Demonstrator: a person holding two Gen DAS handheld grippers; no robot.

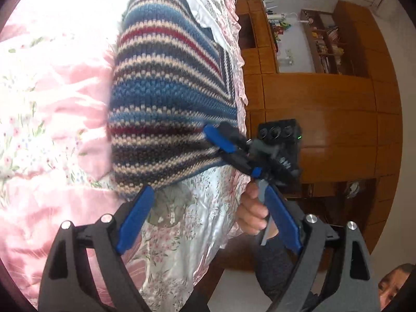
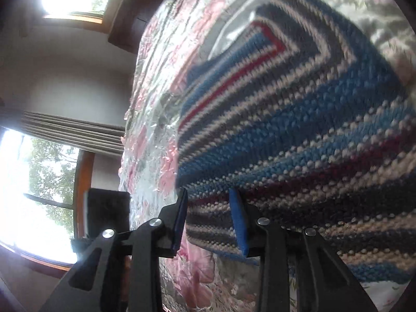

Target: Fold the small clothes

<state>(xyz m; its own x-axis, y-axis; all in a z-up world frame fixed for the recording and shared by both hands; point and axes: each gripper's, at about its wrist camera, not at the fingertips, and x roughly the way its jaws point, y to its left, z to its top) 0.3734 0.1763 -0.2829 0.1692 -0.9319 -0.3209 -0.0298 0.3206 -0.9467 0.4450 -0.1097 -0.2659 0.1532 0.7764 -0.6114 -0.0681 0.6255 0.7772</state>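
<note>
- Floral pink bedspread (image 1: pixel 52 98) covers the bed; wooden shelves (image 1: pixel 325 46) stand beyond it.
- Striped sweater (image 1: pixel 161 91) lies ahead of the left gripper (image 1: pixel 208 208), whose fingers are spread wide.
- Right gripper (image 2: pixel 208 215) pinches the sweater's corner.

A pink floral bedspread (image 1: pixel 52 119) lies before wooden cabinets (image 1: pixel 325 104), bookshelves (image 1: pixel 327 46) and curtained windows (image 2: pixel 46 176).

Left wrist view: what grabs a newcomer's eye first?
The striped knit sweater, lying mid-frame on the pink floral bedspread. At its lower right corner the right gripper pinches the hem, while the left gripper stands open below the sweater. Wooden shelving fills the right side.
</note>
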